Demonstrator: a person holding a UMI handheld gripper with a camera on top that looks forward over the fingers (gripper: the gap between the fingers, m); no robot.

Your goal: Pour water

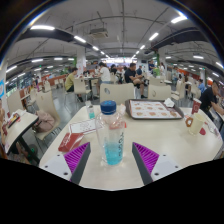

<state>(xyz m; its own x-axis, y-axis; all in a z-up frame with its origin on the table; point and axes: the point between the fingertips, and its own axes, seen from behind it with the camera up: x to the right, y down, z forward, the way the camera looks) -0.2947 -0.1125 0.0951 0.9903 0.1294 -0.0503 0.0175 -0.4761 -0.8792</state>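
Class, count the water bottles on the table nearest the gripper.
1. The bottle stands on the table between the open gripper fingers; others may be hidden.

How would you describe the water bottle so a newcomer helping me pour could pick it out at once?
Start at the pale round table in the foreground. On it, the bottle stands upright between the two open fingers of the gripper, nearer than the tray beyond. It is the only clear plastic bottle there, with a blue cap.
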